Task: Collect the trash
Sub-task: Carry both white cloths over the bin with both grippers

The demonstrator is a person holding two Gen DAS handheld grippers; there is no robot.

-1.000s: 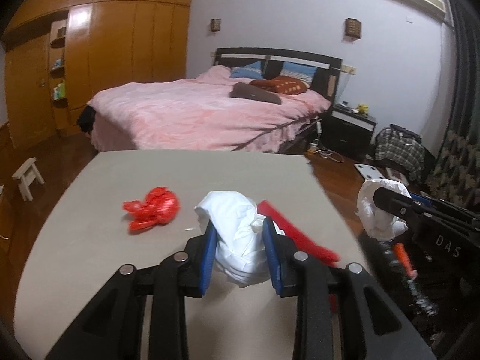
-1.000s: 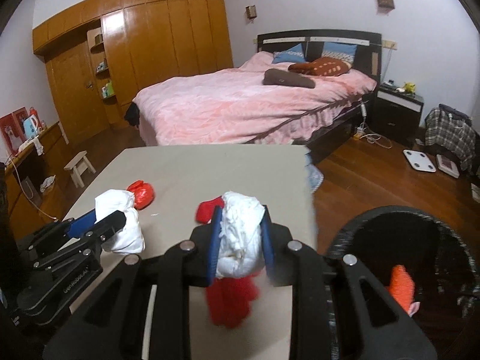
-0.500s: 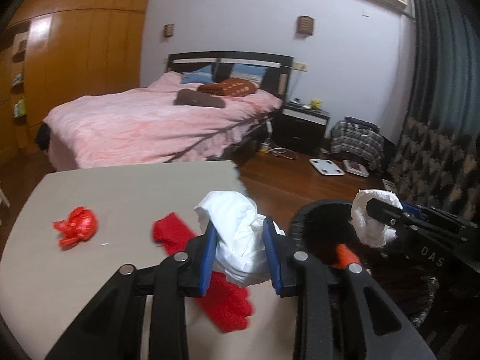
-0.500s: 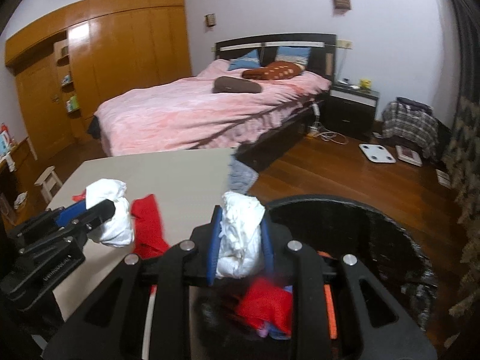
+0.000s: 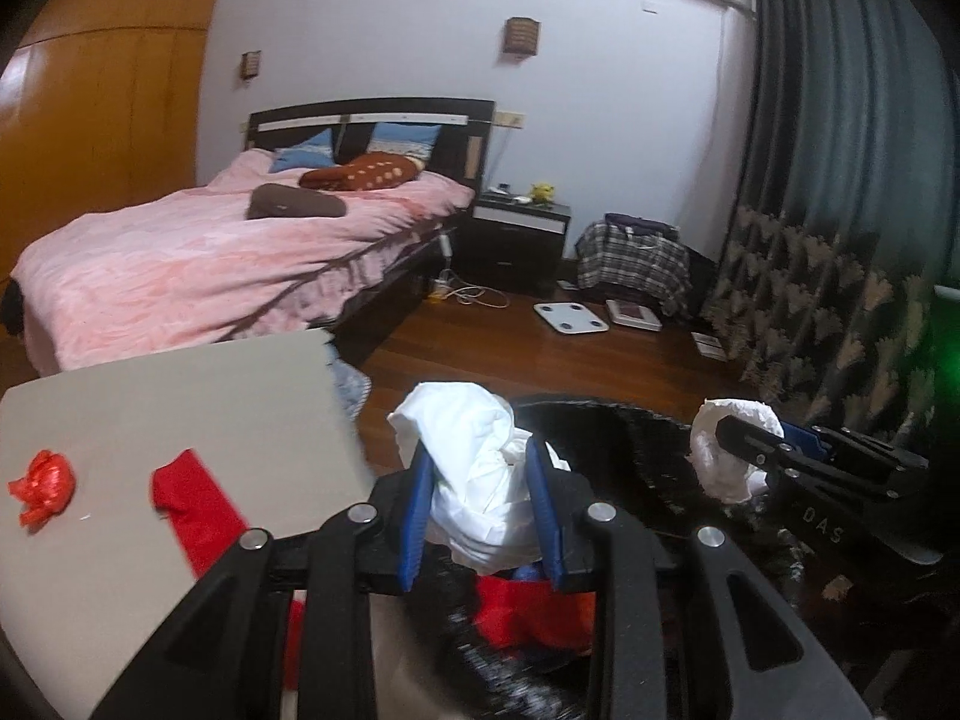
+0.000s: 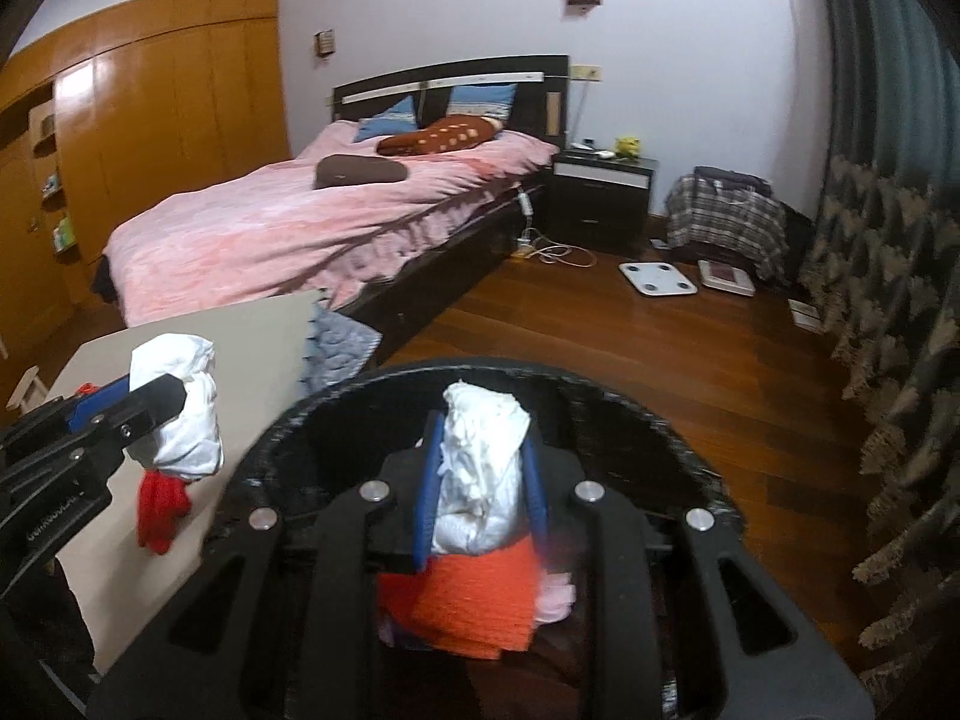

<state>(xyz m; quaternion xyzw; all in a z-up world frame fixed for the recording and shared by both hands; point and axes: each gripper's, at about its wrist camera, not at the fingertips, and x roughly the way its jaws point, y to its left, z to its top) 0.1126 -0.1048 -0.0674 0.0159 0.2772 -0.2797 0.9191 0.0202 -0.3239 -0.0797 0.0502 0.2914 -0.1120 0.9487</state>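
Observation:
My left gripper [image 5: 483, 480] is shut on a crumpled white wad [image 5: 474, 468], held just past the grey table's right edge above the rim of the black bin [image 5: 606, 420]. My right gripper [image 6: 480, 468] is shut on a second white wad [image 6: 480, 468] and hangs over the mouth of the black bin [image 6: 600, 396]. Orange and red scraps [image 6: 480, 594] lie inside the bin. In the right wrist view the left gripper [image 6: 174, 402] shows at the left with its wad. A red crumpled ball [image 5: 42, 483] and a red strip [image 5: 192, 498] lie on the table [image 5: 150, 414].
A bed with a pink cover [image 6: 312, 222] stands behind the table. Wooden floor [image 6: 630, 336] stretches right of the bin, with a white scale [image 6: 657, 278], a dark nightstand [image 6: 603, 192], a plaid bag [image 6: 726, 216] and patterned curtains [image 6: 888, 300] at the right.
Both grippers have swung right from over the table to the black bin, each keeping its white wad. The red ball and red strip have slid to the left of the left wrist view.

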